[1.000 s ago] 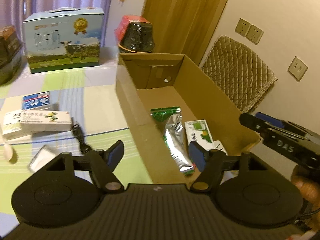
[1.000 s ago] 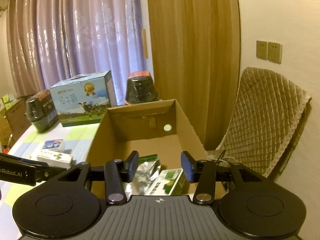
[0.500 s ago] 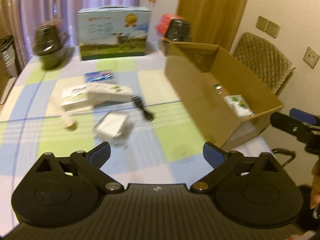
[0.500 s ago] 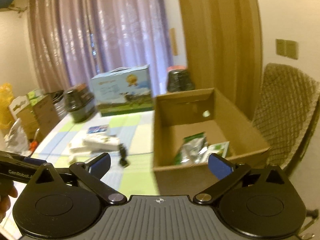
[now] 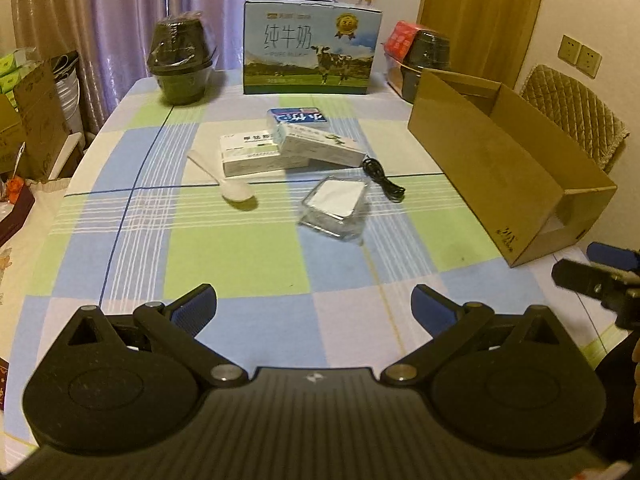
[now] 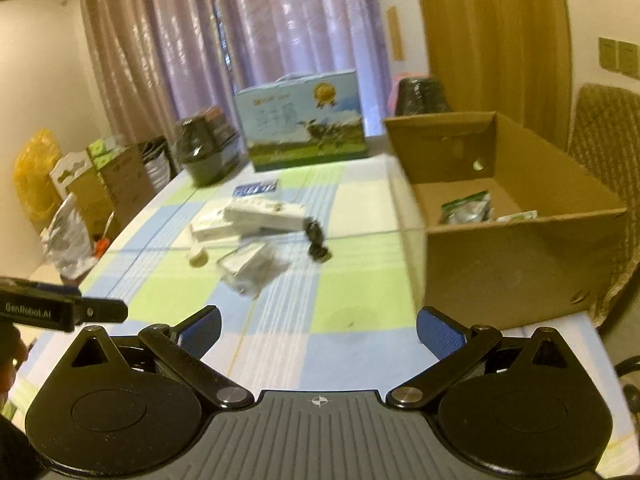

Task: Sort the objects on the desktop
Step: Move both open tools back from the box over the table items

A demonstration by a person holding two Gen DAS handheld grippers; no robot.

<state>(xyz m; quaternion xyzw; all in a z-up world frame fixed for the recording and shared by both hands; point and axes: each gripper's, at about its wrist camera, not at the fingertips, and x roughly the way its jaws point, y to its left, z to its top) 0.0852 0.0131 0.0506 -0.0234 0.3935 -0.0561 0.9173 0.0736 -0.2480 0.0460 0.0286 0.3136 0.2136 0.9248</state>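
Note:
My left gripper [image 5: 314,306] hangs open and empty over the near edge of the checked tablecloth [image 5: 240,248]. My right gripper [image 6: 318,330] is also open and empty, near the front of the cardboard box [image 6: 520,248]. On the table lie a clear plastic case [image 5: 336,204], a white spoon [image 5: 224,180], a black cable [image 5: 380,178], two white cartons [image 5: 256,154] [image 5: 320,144] and a blue packet [image 5: 298,117]. Inside the box I see a silver-green pouch [image 6: 466,208] and a green-white carton [image 6: 518,216].
A blue milk carton case [image 5: 310,58] stands at the table's far edge between two dark wrapped pots [image 5: 182,64] [image 5: 430,54]. A quilted chair [image 5: 572,112] sits right of the box. Boxes and bags [image 6: 100,184] crowd the floor at left.
Both grippers have pulled back from over the box and opened wide. The left view has swung from the box interior to the whole table.

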